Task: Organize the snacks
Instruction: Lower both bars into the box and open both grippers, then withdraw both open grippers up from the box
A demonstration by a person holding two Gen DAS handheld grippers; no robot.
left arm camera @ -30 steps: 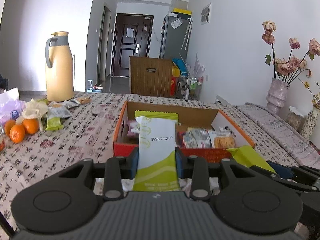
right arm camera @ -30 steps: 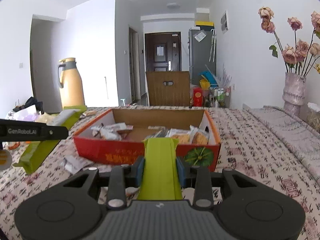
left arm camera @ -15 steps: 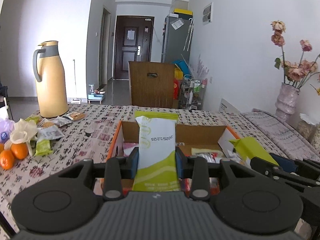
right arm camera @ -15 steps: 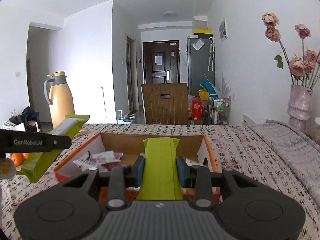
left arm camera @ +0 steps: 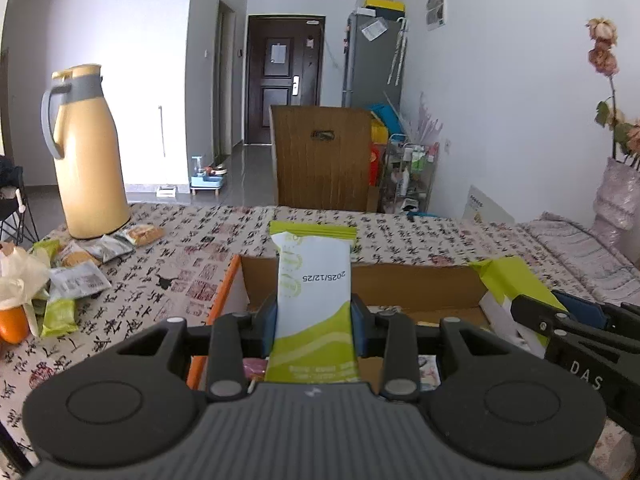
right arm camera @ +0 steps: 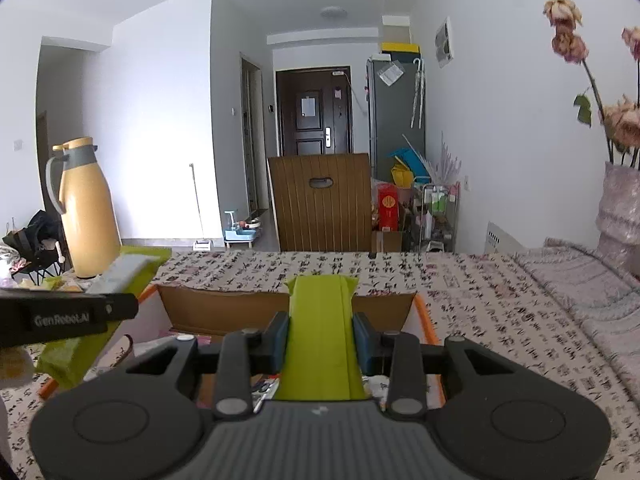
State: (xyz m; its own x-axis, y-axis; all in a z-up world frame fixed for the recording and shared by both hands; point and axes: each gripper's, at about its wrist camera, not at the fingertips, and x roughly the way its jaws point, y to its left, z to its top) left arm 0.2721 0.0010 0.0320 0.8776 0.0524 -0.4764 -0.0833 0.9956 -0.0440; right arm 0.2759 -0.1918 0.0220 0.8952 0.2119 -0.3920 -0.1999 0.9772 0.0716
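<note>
Each gripper is clamped across the middle of a snack pack, the left gripper [left arm camera: 314, 318] on a white-green pack [left arm camera: 314, 300], the right gripper [right arm camera: 320, 338] on a plain green pack [right arm camera: 320, 336], both above the box [left arm camera: 416, 284] at 12 o'clock. These look light, soft and crinkly, so a mid-body pinch suits them. Only the left view shows loose snacks [left arm camera: 80, 280] at 9 o'clock on the table [left arm camera: 180, 264].

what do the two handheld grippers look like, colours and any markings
Both are matte black plastic with ribbed bodies, round discs at either side and blue finger pads. The left gripper reads GenRobot.AI in the right wrist view; the right gripper shows the letters DAS. No cables or sleeves show.
</note>
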